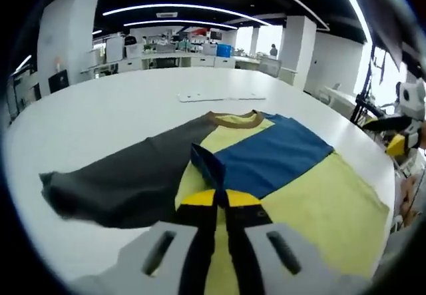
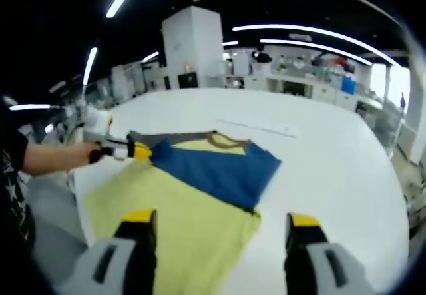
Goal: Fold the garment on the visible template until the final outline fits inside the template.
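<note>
Left gripper (image 1: 221, 198) pinching garment (image 1: 293, 175) fold, right gripper (image 2: 223, 225) spread above hem

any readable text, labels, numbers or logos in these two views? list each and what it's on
None can be read.
T-shirt: plain grey, yellow and blue panels, no print or label showing.
White table: no markings; the flat white strip on it is blank at this size.
Person's dark sleeve: a pale star-like pattern, no legible words.
Background desks and pillars: any signs there are too small and blurred to read.
</note>
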Demonstrator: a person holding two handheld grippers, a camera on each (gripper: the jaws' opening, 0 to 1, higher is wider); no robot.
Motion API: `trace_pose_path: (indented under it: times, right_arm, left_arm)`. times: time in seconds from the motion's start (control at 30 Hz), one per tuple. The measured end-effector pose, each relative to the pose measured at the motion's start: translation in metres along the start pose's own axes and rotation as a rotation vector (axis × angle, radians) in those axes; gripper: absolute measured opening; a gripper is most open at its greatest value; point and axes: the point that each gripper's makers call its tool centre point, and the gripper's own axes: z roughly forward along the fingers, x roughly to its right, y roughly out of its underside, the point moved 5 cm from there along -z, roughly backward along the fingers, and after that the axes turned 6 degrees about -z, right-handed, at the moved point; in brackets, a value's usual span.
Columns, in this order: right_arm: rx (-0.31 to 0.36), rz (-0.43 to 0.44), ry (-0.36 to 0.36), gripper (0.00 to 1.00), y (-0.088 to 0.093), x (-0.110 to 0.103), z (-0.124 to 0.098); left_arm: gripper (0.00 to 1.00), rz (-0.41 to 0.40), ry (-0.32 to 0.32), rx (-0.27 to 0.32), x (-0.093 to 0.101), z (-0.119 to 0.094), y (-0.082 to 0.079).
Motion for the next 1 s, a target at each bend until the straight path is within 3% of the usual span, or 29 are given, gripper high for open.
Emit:
trace_pose_path:
  times: [0.13,0.43,0.53,0.67,1.0]
  right_arm:
    - [0.000,0.002,-0.005,0.78,-0.001,-0.003,-0.002]
    - [0.005,-0.002,-0.015,0.81,-0.005,-0.007,-0.004]
    - [0.018,-0.006,-0.019,0.83,-0.008,-0.010,-0.007]
    - [0.022,-0.020,-0.020,0.86,-0.012,-0.013,-0.010]
    - [0.027,-0.021,-0.020,0.86,-0.012,-0.015,-0.014]
  left_arm:
    - [0.04,-0.006,-0.042,-0.027,-0.008,-0.004,0.008]
    - [0.25,-0.033,-0.089,-0.032,-0.021,-0.017,0.012]
    - [0.40,-0.023,-0.102,-0.024,-0.026,-0.022,0.010]
    - [0.70,-0.005,-0.129,-0.005,-0.034,-0.027,0.004]
    - [0.96,0.026,-0.176,0.038,-0.056,-0.045,-0.004]
